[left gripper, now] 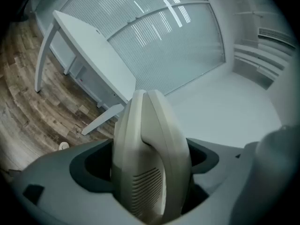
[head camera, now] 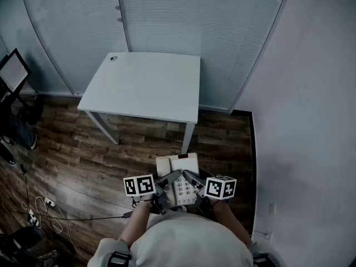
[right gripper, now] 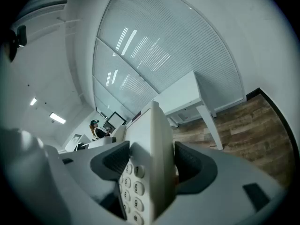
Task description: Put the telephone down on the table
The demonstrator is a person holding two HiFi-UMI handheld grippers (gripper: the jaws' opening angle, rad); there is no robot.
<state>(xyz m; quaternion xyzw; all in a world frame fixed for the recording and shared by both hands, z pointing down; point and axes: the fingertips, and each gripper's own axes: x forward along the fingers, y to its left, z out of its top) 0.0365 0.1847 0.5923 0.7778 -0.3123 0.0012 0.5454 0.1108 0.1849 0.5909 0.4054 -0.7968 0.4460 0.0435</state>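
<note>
Telephone [head camera: 179,172] clamped in both claws, well short of the table [head camera: 144,85]
Left gripper [head camera: 168,180] and right gripper [head camera: 192,179] each pinch one side; the phone hangs over the wooden floor [head camera: 83,160]. Judged best: keep both grips level, carry it over the tabletop, lower it flat, then release

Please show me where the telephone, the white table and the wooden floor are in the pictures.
telephone [left gripper: 145,184]: left gripper view, on its slotted side between the jaws.
white table [head camera: 147,85]: head view, middle of its top.
wooden floor [head camera: 72,160]: head view, boards left of the person.
</note>
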